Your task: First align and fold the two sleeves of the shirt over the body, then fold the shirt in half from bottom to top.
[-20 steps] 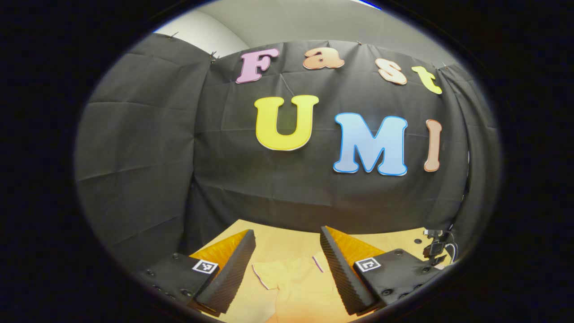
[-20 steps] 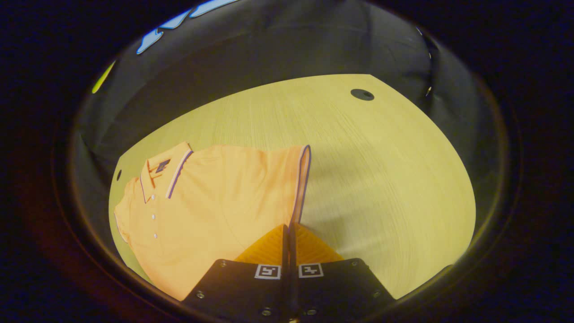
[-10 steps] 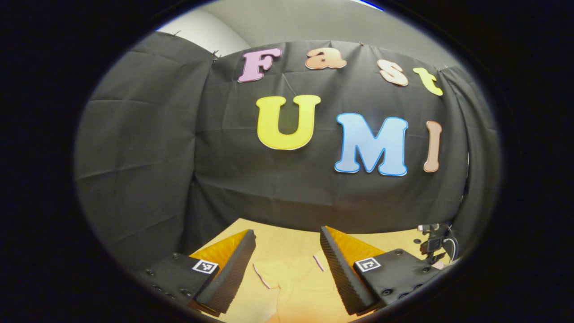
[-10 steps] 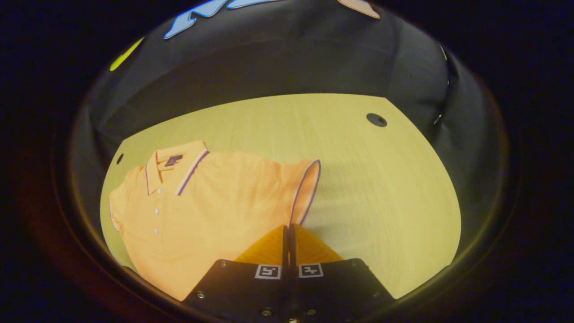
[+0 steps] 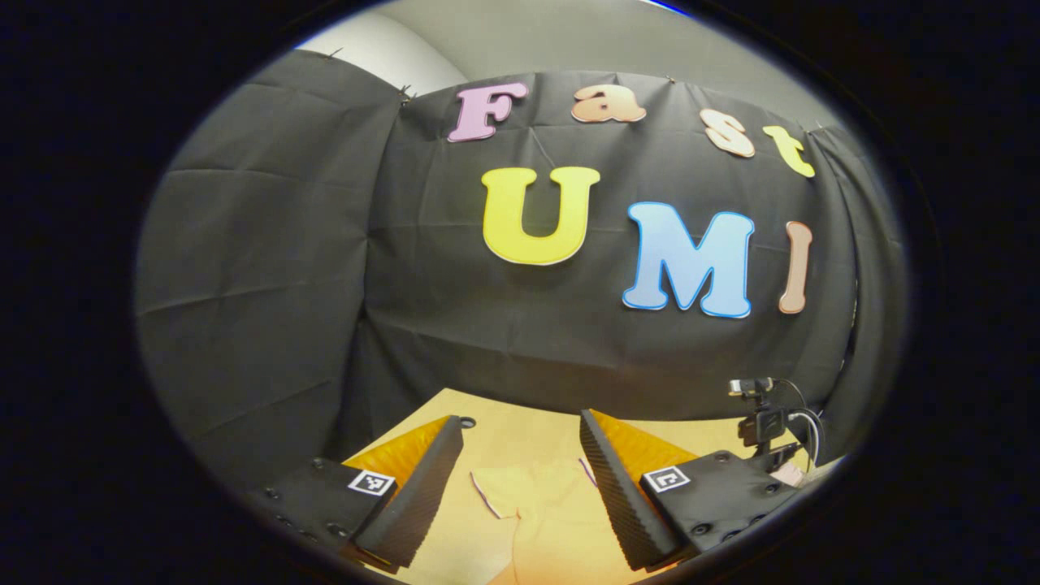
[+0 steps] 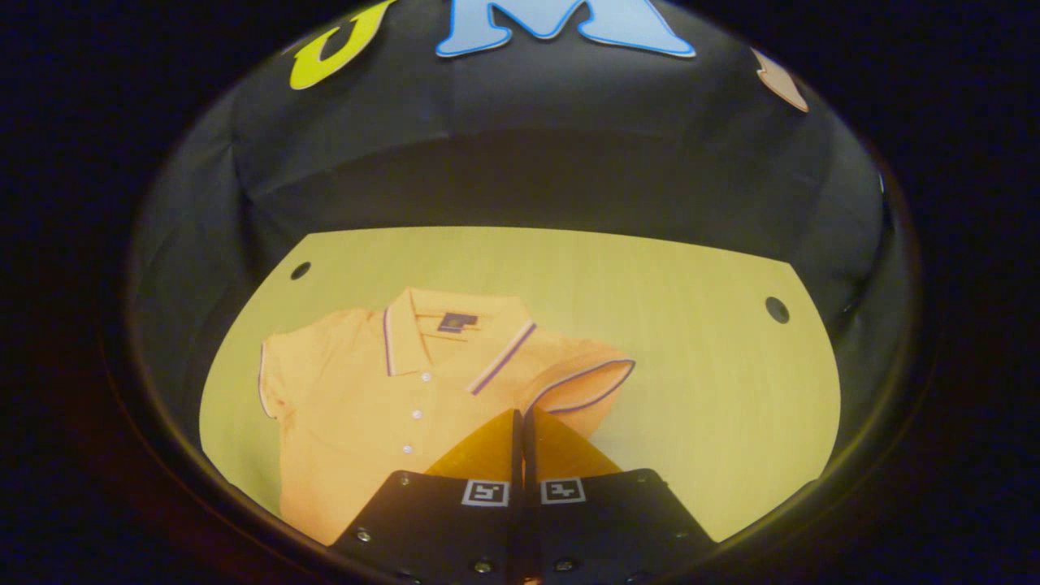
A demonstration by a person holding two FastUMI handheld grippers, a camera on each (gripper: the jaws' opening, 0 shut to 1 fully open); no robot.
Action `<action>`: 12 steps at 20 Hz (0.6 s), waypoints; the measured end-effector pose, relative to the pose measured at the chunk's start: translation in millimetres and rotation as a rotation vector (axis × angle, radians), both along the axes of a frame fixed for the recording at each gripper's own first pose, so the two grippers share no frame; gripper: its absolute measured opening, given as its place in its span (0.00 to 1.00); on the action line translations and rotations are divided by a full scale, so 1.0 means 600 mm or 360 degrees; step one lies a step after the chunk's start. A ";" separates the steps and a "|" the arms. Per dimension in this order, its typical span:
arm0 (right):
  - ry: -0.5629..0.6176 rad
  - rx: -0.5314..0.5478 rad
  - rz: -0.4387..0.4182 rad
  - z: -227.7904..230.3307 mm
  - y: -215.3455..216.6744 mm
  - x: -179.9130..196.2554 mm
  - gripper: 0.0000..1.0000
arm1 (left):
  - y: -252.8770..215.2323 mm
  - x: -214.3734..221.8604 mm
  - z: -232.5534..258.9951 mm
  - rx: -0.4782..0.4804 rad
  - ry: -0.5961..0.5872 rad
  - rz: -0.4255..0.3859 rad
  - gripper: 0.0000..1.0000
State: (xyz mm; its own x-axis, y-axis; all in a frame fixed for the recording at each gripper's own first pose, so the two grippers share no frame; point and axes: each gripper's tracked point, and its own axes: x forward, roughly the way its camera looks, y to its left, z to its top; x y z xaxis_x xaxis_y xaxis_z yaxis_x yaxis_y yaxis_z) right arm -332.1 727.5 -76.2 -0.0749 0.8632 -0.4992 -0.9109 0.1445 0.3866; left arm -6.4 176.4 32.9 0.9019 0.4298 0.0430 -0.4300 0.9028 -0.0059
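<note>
Since a second ago your right gripper (image 6: 520, 418) has carried the sleeve (image 6: 581, 382) inward over the shirt (image 6: 382, 406), fingers pressed together on its hem. Your left gripper (image 5: 520, 451) hovers with fingers apart above the other sleeve (image 5: 528, 491). Bare table (image 6: 715, 390) lies right of the shirt.

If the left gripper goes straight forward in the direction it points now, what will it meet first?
Probably the shirt sleeve. The left gripper is open and the sleeve lies on the table between its fingers. The gripper points rather level, so it might pass above the sleeve and reach the black cloth wall instead; depth is unclear.
</note>
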 end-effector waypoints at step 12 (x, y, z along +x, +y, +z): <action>-0.0128 -0.0086 0.0133 -0.015 0.007 -0.085 0.37 | 0.049 -0.018 -0.034 -0.0051 0.0054 0.0042 0.94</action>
